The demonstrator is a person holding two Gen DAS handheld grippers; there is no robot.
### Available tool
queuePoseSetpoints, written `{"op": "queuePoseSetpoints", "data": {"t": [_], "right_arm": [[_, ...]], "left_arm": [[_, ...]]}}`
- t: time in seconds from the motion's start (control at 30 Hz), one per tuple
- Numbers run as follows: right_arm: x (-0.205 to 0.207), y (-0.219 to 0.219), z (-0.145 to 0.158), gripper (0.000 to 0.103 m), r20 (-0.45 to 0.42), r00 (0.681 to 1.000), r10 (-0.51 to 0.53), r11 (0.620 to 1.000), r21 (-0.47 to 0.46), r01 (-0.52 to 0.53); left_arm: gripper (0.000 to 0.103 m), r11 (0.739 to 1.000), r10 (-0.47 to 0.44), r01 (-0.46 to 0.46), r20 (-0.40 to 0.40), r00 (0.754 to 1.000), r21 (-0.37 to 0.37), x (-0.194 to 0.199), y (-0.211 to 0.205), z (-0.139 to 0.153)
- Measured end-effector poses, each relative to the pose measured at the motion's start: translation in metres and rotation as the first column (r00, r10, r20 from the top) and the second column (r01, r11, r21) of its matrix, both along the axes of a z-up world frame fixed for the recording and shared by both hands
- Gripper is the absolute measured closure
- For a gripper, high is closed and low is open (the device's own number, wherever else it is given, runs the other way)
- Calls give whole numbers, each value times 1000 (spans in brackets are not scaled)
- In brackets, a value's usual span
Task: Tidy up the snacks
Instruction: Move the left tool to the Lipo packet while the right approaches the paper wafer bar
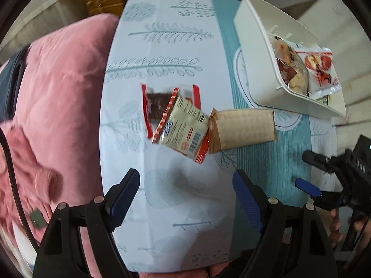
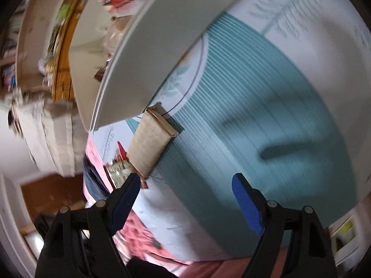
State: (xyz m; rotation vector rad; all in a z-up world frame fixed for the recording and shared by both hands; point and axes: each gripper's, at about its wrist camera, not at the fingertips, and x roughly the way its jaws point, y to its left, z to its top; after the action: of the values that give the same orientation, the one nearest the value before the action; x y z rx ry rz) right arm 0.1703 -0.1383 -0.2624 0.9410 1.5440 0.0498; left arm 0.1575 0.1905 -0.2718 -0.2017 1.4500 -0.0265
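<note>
Three snack packets left loose on the tablecloth: red-ended wrapper, cream packet lapped over it, brown packet touching that and lying just beside the white bin, which holds others. Left gripper and right gripper both spread, empty, above the cloth. Risk: packets overlap, so pinching one may drag its neighbour

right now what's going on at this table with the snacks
A person is sorting snacks with a two-finger gripper in each hand. Both the left gripper and the right gripper are open and hold nothing. Three packets lie loose on the tablecloth: a red-edged packet, a cream packet overlapping it, and a brown packet. The white bin already holds a few snacks.
</note>
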Motion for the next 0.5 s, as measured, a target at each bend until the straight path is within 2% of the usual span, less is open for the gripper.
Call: {"op": "queuePoseSetpoints", "data": {"t": [0.2,0.3,0.5], "right_arm": [[-5,20,-6,21,-34,990,-135,991,5,136],[-2,33,-6,21,-33,986,-164,986,-18,163],[9,57,-9,21,-30,981,-192,980,-58,190]], "left_arm": [[22,987,-160,157,63,985,47,11,-4,-7],[22,968,-250,244,103,963,66,17,-8,-12],[22,920,-387,376,109,916,112,22,-20,-29]]}}
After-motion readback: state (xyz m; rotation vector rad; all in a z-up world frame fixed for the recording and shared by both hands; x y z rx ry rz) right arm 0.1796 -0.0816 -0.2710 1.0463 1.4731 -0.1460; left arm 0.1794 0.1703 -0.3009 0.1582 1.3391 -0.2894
